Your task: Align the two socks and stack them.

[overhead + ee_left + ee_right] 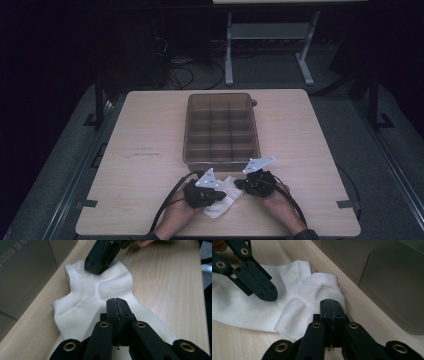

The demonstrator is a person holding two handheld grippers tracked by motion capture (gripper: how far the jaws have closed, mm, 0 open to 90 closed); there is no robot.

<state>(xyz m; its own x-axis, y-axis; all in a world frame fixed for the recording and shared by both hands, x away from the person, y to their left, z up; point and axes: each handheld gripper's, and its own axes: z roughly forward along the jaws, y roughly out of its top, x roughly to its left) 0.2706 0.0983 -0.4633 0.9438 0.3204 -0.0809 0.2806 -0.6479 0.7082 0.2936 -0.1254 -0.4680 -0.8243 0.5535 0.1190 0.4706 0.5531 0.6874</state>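
A white ankle sock (pixel 226 199) lies crumpled on the wooden table near its front edge. My left gripper (pixel 221 195) is shut, and its tip (pixel 117 301) rests on the middle of the sock (pixel 82 302). My right gripper (pixel 238 184) is shut too; its tip (pixel 332 302) sits by the ribbed cuff of the sock (pixel 309 290). In the left gripper view the right gripper (pixel 96 268) presses into the sock's far end. The right gripper view has the left gripper (pixel 273 296) touching the fabric. I see no cloth between either pair of jaws.
A translucent grey box (pixel 186 131) with several compartments stands just beyond the sock, mid-table; its wall (pixel 387 277) is close to the right gripper. Bare tabletop (pixel 140 150) spreads to the left and right. A person's hands (pixel 175 215) hold both grippers.
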